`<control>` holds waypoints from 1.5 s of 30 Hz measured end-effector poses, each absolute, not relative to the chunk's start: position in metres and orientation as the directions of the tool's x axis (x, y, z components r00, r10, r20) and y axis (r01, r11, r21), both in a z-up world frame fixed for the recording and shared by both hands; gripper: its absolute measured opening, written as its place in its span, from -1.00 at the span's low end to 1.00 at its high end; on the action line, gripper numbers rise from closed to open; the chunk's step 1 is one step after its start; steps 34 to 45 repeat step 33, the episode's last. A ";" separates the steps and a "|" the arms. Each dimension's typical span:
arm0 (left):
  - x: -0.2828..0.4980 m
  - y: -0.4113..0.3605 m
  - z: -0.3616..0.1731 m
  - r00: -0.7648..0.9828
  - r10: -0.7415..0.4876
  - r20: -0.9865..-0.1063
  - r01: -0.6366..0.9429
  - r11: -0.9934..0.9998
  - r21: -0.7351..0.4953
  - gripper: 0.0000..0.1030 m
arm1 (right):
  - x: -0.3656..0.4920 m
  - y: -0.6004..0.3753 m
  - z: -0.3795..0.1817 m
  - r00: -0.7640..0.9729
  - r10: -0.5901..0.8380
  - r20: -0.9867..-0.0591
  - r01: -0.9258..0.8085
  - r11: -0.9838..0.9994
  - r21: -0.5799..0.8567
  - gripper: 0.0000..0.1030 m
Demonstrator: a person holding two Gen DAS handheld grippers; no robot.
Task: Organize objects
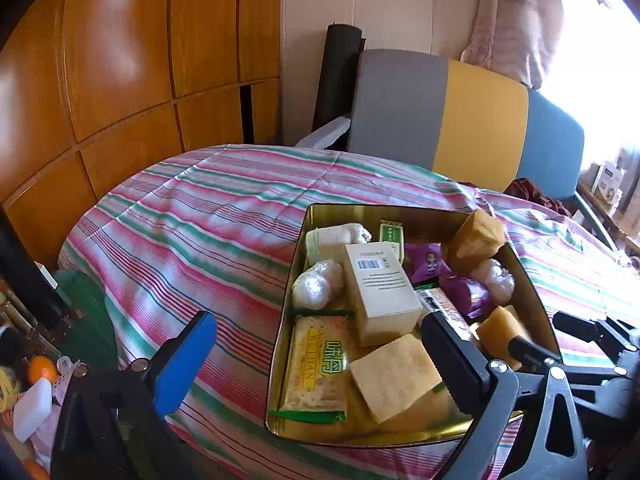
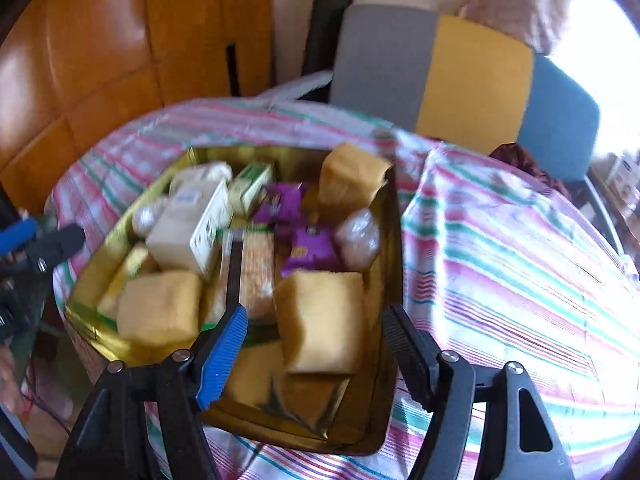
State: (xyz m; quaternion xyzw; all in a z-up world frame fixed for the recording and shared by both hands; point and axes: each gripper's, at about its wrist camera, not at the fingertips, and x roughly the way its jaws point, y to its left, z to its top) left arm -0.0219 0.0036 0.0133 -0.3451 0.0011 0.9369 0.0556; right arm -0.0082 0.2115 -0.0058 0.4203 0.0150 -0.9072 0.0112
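A gold tin box sits on a striped cloth and holds several items: a white carton, a cracker packet, yellow sponges, purple packets and wrapped white balls. My left gripper is open and empty, its fingers straddling the tin's near left wall. My right gripper is open and empty, over the tin's near right part, around a yellow sponge. The right gripper also shows in the left wrist view. The right wrist view is blurred.
The striped cloth covers a round table. A grey, yellow and blue chair back stands behind it. Wooden cabinets line the left. Clutter with an orange lies low at the left.
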 end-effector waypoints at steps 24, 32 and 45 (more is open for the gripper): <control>0.011 0.021 0.023 -0.777 0.086 -0.624 -0.108 -0.994 -0.003 0.99 | 0.024 0.210 0.021 -0.729 0.087 -0.679 -0.102 -0.995 -0.018 0.40; 0.011 0.018 0.022 -0.779 0.078 -0.623 -0.097 -0.995 -0.004 0.99 | 0.022 0.206 0.024 -0.730 0.089 -0.677 -0.098 -0.995 -0.025 0.40; 0.010 0.018 0.021 -0.776 0.080 -0.625 -0.098 -0.995 -0.006 0.99 | 0.021 0.205 0.025 -0.732 0.089 -0.676 -0.096 -0.995 -0.027 0.40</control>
